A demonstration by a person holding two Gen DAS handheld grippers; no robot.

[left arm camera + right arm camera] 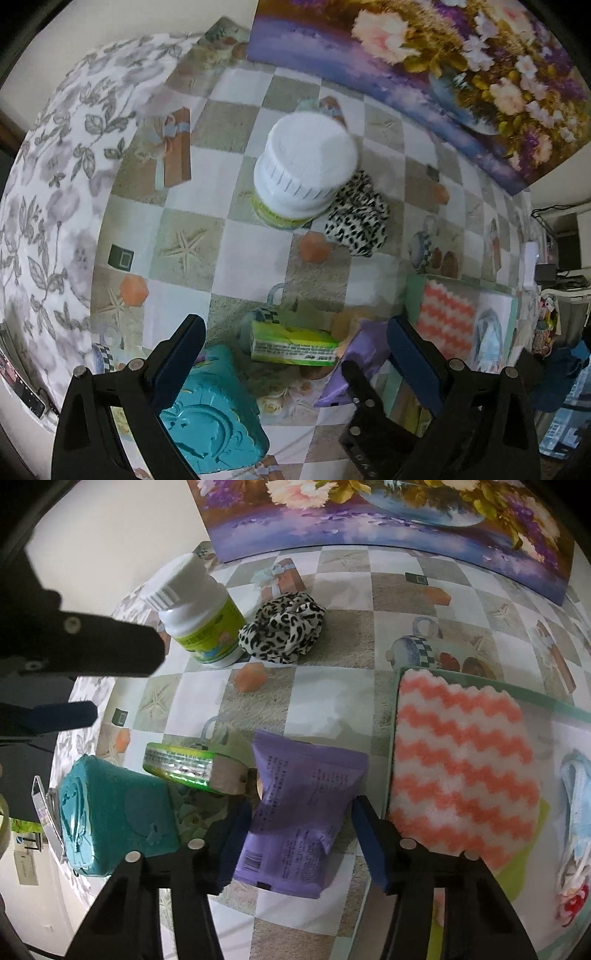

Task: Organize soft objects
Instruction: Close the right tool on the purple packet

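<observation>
Right gripper straddles the purple packet, which lies on the checked tablecloth just beside the tray that holds the pink-and-white zigzag cloth. The jaws stand partly apart, one finger on each side of the packet; whether the pads already press on it cannot be told, so the grasp is judged not yet secured. Left gripper hangs with jaws wide apart and empty above the green box, near the teal pouch.

Toward the table's far edge, by the flower painting, the leopard-print scrunchie rests against the white-capped bottle.

The step in hand appears to be picking up the packet. To do it well, the fingers should close squarely on the packet's middle, lightly enough not to crush a soft, air-filled wrapper. The lift should be straight up, clear of the tray wall. The slick film may slip, so the packet should sit deep between the pads.
</observation>
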